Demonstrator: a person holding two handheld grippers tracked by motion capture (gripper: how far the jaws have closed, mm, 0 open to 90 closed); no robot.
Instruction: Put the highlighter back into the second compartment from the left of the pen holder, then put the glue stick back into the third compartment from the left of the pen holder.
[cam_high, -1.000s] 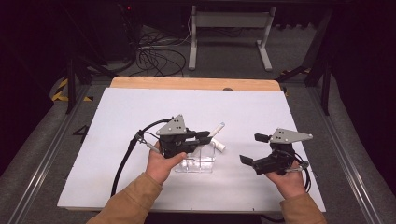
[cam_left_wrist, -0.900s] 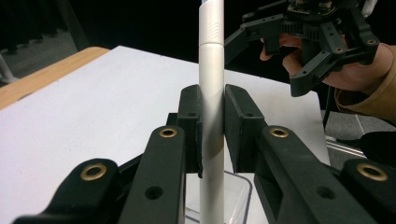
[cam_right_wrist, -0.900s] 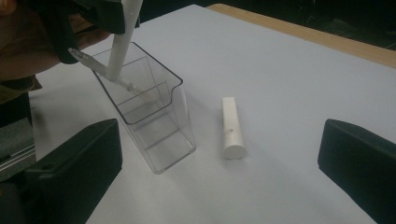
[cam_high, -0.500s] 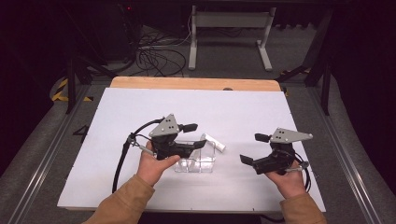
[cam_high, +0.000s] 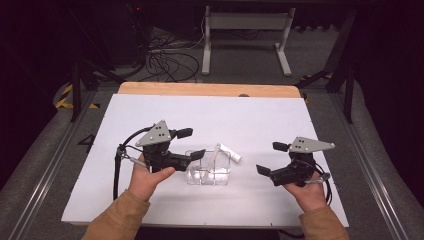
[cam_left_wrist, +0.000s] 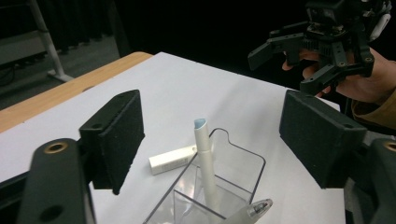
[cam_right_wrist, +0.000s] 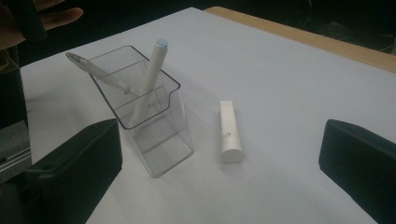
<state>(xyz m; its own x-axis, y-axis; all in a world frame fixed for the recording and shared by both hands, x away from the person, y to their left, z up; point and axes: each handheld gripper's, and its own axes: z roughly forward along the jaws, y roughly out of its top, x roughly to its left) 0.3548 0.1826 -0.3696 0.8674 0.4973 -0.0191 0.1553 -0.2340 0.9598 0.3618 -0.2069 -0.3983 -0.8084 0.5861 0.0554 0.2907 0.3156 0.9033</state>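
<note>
Your left gripper (cam_high: 191, 143) has drawn back, jaws just opening, empty; right gripper (cam_high: 272, 160) gapes too. Two pens (cam_right_wrist: 147, 80) in one holder (cam_right_wrist: 161, 135), one cap (cam_right_wrist: 230, 131) beside.

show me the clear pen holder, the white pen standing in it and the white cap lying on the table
clear pen holder (cam_right_wrist: 173, 140), right gripper view, on its near front wall
white pen (cam_right_wrist: 152, 77), right gripper view, on the upper barrel
white cap (cam_right_wrist: 229, 133), right gripper view, on the middle of its body

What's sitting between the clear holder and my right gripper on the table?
A white cap lies on the sheet just beside the clear holder; past it toward the right gripper the sheet is bare, as the high view shows.
</note>
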